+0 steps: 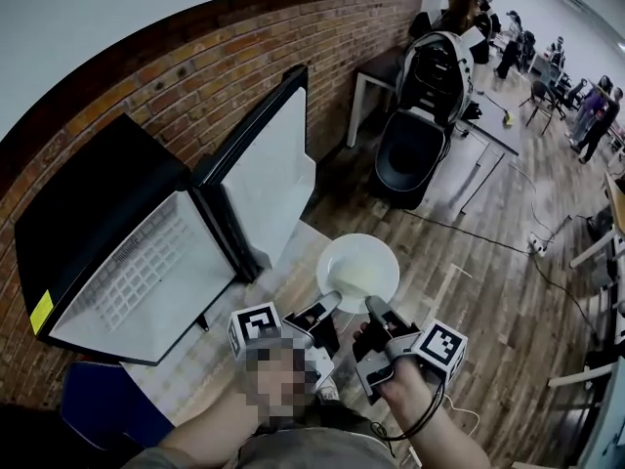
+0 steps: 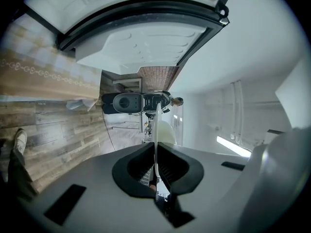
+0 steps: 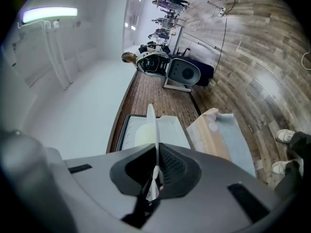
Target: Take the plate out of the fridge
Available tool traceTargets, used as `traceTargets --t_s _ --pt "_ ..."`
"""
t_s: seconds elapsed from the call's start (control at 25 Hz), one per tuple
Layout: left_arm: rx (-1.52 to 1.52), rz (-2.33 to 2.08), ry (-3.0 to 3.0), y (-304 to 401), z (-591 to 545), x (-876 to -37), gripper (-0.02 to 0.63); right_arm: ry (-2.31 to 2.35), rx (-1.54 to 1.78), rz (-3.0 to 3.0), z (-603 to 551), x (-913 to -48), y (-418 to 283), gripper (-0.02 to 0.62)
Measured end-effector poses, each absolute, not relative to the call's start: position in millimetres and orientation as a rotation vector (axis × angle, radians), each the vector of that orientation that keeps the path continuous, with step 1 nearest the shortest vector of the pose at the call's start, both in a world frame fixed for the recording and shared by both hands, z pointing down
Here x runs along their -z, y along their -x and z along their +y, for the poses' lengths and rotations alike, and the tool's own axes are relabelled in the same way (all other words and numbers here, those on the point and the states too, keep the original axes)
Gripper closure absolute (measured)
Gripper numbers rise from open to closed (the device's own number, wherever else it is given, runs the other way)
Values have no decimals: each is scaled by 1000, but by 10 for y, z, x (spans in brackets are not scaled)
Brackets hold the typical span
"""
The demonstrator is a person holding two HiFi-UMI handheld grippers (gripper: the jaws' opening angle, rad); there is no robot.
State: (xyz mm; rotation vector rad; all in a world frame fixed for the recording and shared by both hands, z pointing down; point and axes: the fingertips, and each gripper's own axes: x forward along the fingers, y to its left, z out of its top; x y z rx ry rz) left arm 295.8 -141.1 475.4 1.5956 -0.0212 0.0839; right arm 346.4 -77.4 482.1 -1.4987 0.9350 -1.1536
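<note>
**Two grippers on one plate, outside the fridge**

- Position: the plate (image 1: 358, 267), white and round, is seen out of the fridge (image 1: 117, 252), at about 3 o'clock from the open fridge door (image 1: 269, 179). It appears to be carried roughly level above the wood floor.
- Left gripper (image 1: 327, 306): clamped down narrow on the plate's near rim at about 7 o'clock. In the left gripper view the rim (image 2: 158, 130) is seen edge-on, pinched between the pads.
- Right gripper (image 1: 374, 308): likewise closed thin on the rim at about 5 o'clock. The same edge-on rim (image 3: 151, 125) is seen in the right gripper view.
- Handling, as judged: the plate is taken to be stiff, smooth-surfaced and breakable, and of modest weight. A slick rim may slide in the pads if the plate is tipped.
- Hold: the rim is the only place to be gripped, and it is best seated deep in the pads. With both holds on the near side, the far half is left unsupported, so the plate should be kept level.
</note>
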Motion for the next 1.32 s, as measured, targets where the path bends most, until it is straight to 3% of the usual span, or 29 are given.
traceTargets --t_s 0.52,1.32 --pt "-153 -26 -1568 -3094 -1236 -5238 578 1478 1207 860 -590 -5309 -3575 563" --pt "-138 -20 -1572 -3095 -1337 -5187 578 1474 1202 884 -700 -5263 -3589 563"
